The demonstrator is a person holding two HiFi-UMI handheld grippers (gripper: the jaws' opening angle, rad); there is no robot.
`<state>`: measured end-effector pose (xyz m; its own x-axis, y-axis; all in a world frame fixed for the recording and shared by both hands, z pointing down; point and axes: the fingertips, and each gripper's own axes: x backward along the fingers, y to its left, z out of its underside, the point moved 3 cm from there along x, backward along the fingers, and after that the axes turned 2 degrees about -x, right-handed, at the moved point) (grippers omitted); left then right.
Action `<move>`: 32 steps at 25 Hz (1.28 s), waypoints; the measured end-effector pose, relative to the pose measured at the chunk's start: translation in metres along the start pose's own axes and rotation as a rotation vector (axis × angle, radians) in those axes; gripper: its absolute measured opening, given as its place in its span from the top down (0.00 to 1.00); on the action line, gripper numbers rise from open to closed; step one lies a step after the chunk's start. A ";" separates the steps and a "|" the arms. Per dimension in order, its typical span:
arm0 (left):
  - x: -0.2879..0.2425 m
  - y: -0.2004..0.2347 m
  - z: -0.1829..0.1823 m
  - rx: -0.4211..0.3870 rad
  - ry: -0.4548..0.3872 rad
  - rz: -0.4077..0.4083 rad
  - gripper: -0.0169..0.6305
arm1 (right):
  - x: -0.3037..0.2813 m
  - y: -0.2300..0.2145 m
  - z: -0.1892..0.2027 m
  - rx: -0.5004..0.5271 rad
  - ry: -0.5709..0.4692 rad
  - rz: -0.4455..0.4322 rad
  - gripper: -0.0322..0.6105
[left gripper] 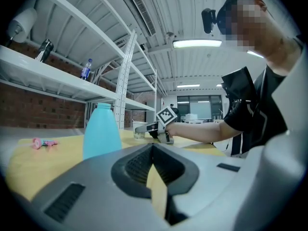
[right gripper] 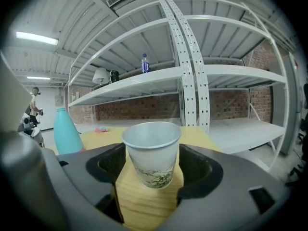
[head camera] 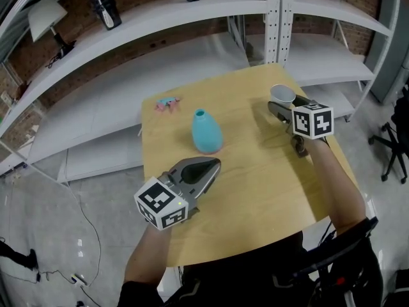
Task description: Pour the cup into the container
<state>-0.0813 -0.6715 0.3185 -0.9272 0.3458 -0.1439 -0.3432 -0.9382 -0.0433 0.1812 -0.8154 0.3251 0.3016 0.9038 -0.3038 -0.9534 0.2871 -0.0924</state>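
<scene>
Standing upright, white paper cup (right gripper: 153, 153) with faint leafy print

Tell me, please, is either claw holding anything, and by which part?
Nothing is held: the paper cup stands between the right claw's open jaws, ungripped; the left claw is shut, empty.

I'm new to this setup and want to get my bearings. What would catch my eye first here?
The light blue container standing upright in the middle of the wooden table stands out most. Next comes the white paper cup near its far right corner, upright between the open jaws of the right gripper. The left gripper, jaws together, points toward the container from the near side.
</scene>
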 end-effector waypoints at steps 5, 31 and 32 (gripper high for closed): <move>0.000 0.000 -0.001 -0.001 -0.001 0.000 0.97 | -0.002 0.000 -0.001 -0.008 0.006 0.005 0.46; 0.007 -0.025 0.002 -0.020 -0.004 0.126 0.97 | 0.031 0.136 -0.066 0.400 -0.020 -0.124 0.48; 0.008 -0.025 0.003 -0.020 -0.004 0.129 0.97 | 0.031 0.142 -0.067 0.429 -0.016 -0.121 0.48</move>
<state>-0.0802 -0.6449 0.3213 -0.9640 0.2225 -0.1455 -0.2183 -0.9749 -0.0446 0.0550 -0.7682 0.2386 0.4143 0.8593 -0.2998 -0.8242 0.4940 0.2768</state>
